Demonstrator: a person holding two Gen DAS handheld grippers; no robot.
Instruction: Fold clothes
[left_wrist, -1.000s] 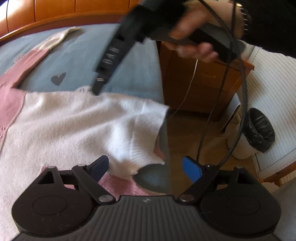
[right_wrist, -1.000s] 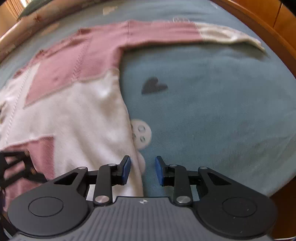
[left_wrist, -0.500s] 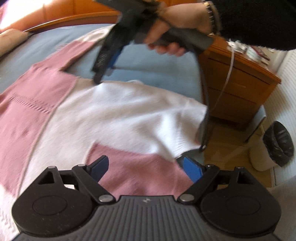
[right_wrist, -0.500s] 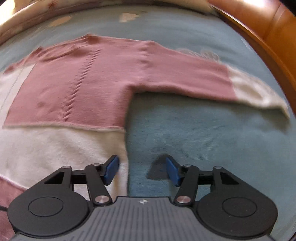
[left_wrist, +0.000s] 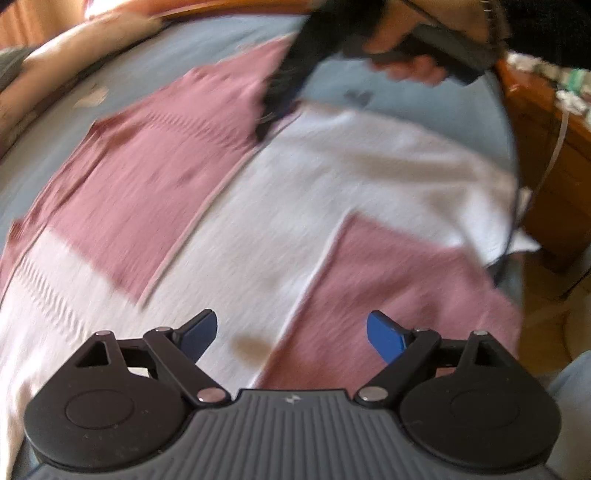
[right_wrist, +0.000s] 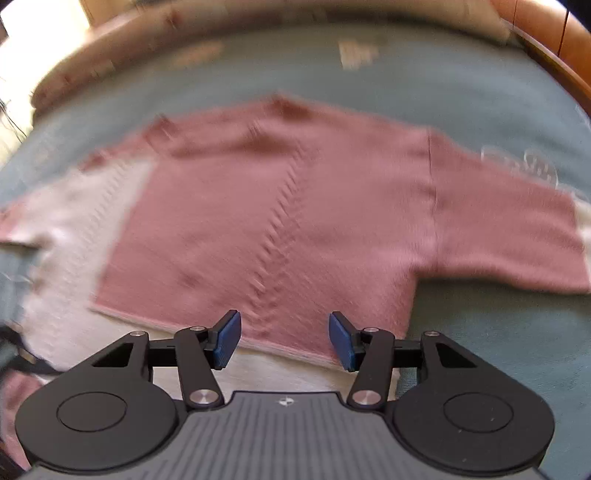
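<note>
**Both claws above the spread sweater**

We see a pink and white sweater (left_wrist: 280, 206) lying flat on the bed (right_wrist: 461, 92), which is covered by a blue blanket. Both views are blurred.

Our left claw (left_wrist: 291, 334) hangs over the lower part of the sweater, its blue pads wide apart with nothing between them; white knit lies under its left pad and a pink panel under its right. Ahead of it, the right claw (left_wrist: 273, 118), held in a hand (left_wrist: 410, 62), points down at the far side of the garment, where pink meets white.

From the right claw's (right_wrist: 284, 338) own camera, its jaws are part open and closing, with no cloth pinched between the pads. Directly beyond its tips runs the seam between the pink chest panel and the white band. One pink sleeve (right_wrist: 509, 229) stretches off to the claw's right across the blanket. A wooden nightstand (left_wrist: 550, 177) stands to the right of the left claw, past the bed's edge.
</note>
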